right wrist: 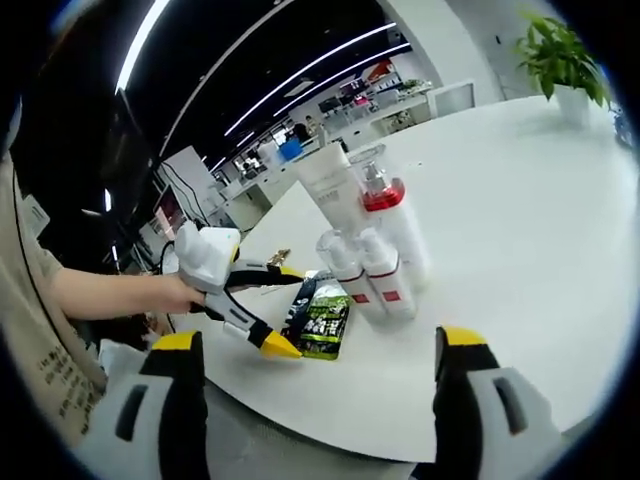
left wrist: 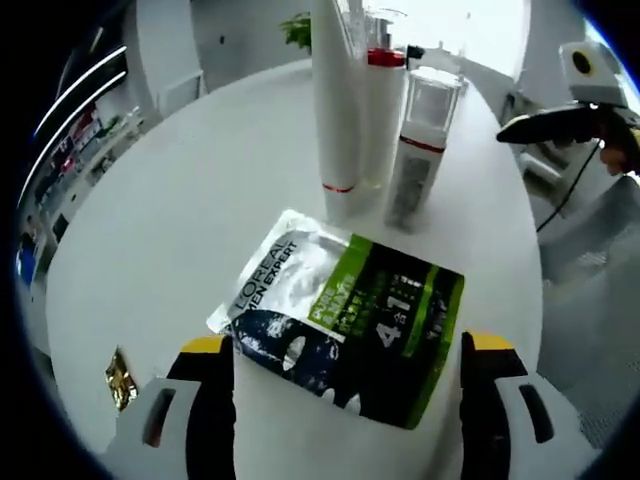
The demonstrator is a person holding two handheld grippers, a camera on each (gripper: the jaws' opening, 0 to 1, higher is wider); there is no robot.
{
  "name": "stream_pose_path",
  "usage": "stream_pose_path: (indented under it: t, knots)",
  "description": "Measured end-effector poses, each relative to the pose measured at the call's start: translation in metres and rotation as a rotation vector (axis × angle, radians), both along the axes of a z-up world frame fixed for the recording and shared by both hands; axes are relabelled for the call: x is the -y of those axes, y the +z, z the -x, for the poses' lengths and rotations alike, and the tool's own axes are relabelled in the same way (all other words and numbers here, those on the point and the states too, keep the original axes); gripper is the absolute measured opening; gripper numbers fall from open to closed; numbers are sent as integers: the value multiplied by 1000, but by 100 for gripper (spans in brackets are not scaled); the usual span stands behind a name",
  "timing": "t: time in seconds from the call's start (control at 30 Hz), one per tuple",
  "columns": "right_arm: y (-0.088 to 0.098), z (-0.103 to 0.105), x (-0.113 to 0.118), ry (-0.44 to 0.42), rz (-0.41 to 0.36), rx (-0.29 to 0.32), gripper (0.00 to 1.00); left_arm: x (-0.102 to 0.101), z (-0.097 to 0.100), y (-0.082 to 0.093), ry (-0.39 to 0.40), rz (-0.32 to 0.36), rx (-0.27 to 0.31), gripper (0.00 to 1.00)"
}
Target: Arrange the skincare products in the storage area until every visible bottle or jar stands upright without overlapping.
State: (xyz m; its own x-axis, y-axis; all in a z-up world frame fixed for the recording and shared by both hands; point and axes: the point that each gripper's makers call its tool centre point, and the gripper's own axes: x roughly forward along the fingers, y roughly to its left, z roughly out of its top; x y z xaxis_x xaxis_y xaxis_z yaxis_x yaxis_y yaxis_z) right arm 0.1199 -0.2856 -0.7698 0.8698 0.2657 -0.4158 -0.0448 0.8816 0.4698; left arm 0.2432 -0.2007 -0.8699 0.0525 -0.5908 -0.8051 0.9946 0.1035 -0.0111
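Standing: four bottles (right wrist: 375,250); lying flat: one sachet (left wrist: 345,315), between open jaws.

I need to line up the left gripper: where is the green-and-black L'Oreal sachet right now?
The flat green-and-black sachet lies on the white round table between the open left gripper jaws, just in front of the upright white bottles.

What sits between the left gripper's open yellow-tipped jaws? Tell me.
In the left gripper view, the flat green-and-black sachet lies on the white table between the left gripper's open jaws, not yet clamped.
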Motion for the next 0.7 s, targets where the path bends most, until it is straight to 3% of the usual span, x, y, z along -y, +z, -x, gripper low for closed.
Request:
stream_pose_path:
  t: [0.37, 0.7]
  knots:
    - [12, 2, -5, -2, -5, 28, 95, -22, 24, 22, 95, 65, -55, 97]
    - [18, 7, -16, 25, 6, 43, 95, -58, 43, 45, 243, 151, -103, 97]
